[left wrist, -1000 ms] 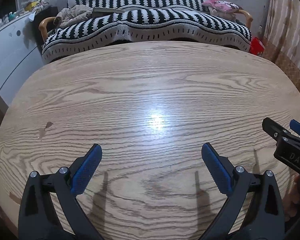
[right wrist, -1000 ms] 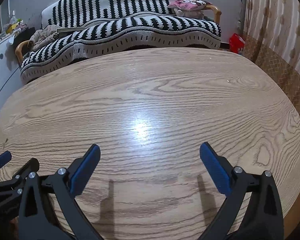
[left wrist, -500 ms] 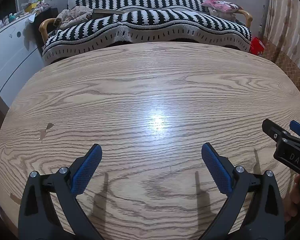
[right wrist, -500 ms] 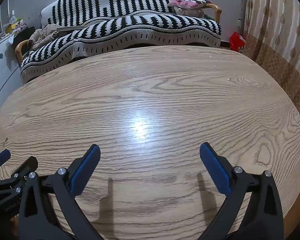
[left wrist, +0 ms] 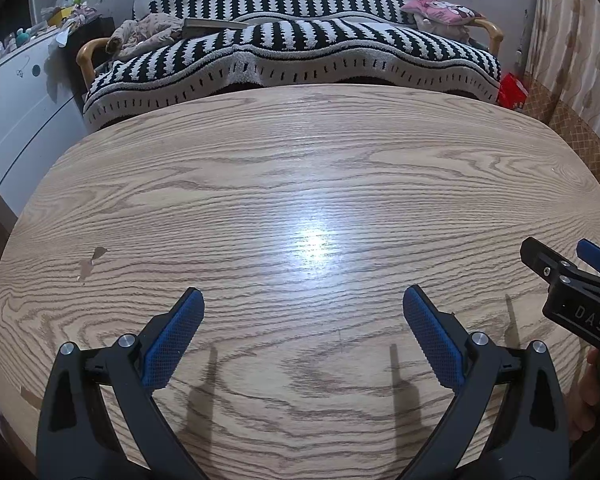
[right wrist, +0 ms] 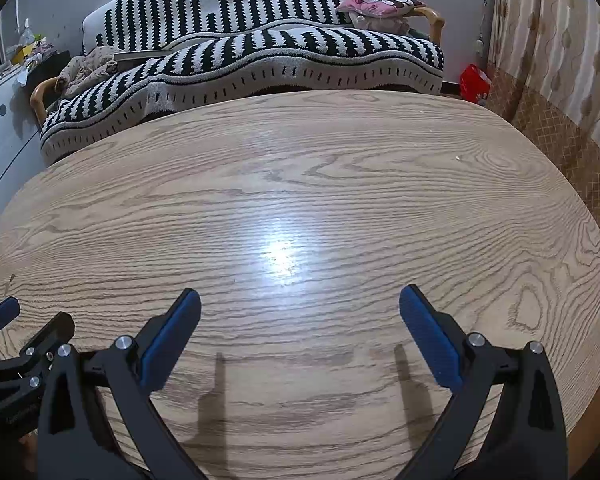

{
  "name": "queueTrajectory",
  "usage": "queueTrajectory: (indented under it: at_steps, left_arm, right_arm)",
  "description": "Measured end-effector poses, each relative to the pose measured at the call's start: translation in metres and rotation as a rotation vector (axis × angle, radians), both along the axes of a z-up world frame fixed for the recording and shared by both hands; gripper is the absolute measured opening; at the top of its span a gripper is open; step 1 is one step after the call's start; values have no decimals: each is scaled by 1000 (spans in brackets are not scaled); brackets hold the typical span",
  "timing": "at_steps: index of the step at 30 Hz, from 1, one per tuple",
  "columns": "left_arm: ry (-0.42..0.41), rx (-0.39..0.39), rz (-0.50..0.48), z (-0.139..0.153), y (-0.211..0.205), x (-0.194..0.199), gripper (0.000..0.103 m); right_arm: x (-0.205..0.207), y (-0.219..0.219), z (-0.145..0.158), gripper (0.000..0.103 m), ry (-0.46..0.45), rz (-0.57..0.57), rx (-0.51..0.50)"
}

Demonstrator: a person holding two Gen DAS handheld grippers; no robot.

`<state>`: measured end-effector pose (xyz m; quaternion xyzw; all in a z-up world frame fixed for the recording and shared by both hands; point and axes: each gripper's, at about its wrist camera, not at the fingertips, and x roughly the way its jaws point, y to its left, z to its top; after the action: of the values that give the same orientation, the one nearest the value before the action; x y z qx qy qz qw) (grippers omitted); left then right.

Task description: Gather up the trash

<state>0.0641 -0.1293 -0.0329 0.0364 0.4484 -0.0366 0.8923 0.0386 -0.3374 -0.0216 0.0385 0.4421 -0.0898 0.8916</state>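
No change from before: my left tongs [left wrist: 303,307] and right tongs [right wrist: 300,307] stay wide open, empty, over the surface [left wrist: 300,168].

The table [left wrist: 300,168] is light tan wood with darker brown wavy grain and a white glare spot in the middle. The sofa [left wrist: 292,52] behind it wears a black-and-white striped cover with a pale fringe edge marked by short black dashes. A pink cushion [left wrist: 440,10] lies at one end and a red bag [left wrist: 511,90] sits beside it. The curtain [right wrist: 560,40] is beige with brown motifs. The left gripper [left wrist: 302,336] and right gripper [right wrist: 300,334] are black with blue textured pads [left wrist: 172,340].
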Motion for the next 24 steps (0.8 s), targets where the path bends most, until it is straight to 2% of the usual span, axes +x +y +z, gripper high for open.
queueTrajectory:
  at_steps: [24]
  left_arm:
    - [-1,-1,5,1,-2,-1,97]
  right_arm:
    - [0,1,0,96,2,0,1]
